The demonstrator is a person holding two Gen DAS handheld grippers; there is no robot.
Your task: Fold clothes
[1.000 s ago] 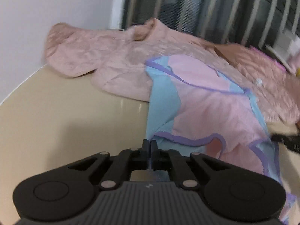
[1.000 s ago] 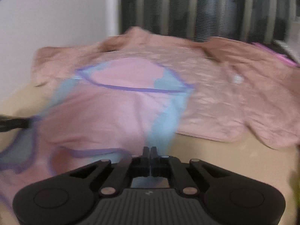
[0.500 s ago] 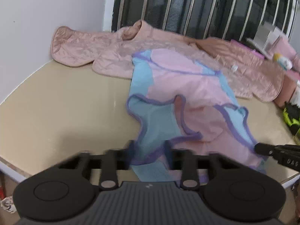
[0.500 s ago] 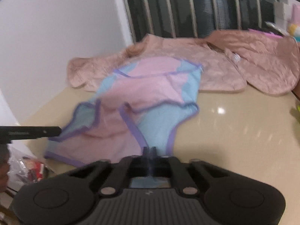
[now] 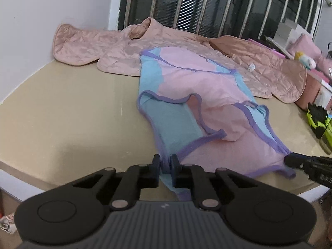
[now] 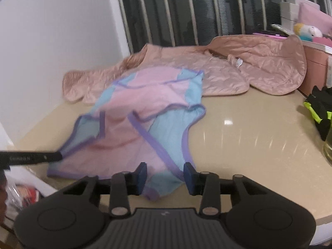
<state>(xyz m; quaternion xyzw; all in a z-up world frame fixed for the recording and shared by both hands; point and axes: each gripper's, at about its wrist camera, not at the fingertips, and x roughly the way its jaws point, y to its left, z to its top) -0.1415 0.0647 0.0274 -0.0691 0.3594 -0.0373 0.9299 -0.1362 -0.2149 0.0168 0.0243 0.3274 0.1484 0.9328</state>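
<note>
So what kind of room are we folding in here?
Probably a home, not a workshop: a beige table against a barred window, clothes like a pink quilted jacket, and a small plush toy on boxes.

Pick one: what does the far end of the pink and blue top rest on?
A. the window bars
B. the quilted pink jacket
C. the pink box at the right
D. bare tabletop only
B: in the left wrist view the far end of the pink and blue top overlaps the quilted pink jacket spread along the back of the table, apart from the pink box.
</note>
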